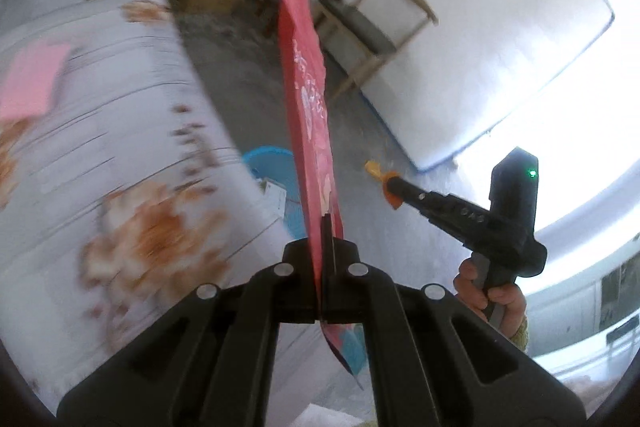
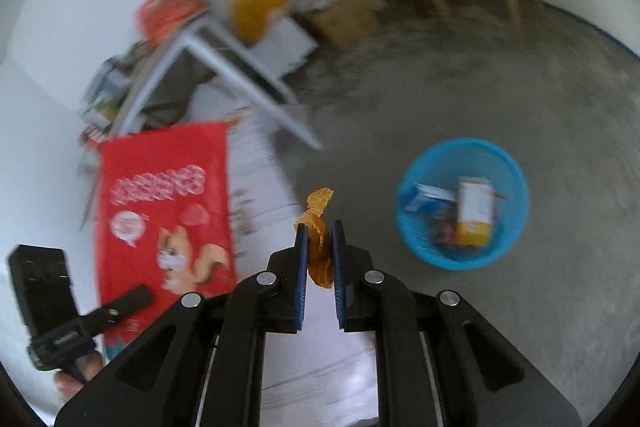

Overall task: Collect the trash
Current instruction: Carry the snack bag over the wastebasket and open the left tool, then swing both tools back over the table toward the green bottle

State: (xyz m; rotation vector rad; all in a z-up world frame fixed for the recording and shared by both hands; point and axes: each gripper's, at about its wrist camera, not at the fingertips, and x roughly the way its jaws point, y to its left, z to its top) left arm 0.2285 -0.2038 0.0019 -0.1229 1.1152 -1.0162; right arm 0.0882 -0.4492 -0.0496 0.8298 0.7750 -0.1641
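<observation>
While both hands hang over the flowered tablecloth (image 1: 120, 147), my left gripper (image 1: 326, 227) is clamped on a red snack bag (image 2: 164, 203) held edge-up, my right gripper (image 2: 320, 239) pinches an orange wrapper (image 2: 318, 227), and the blue bin (image 2: 516, 183) sits on the concrete floor (image 2: 480, 87) to the right, cartons inside.

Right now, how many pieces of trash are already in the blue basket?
3 that I can make out: a white-and-yellow carton standing at right, a blue-and-white packet at left, a dark wrapper beneath. More may be hidden in the blue basket.
</observation>
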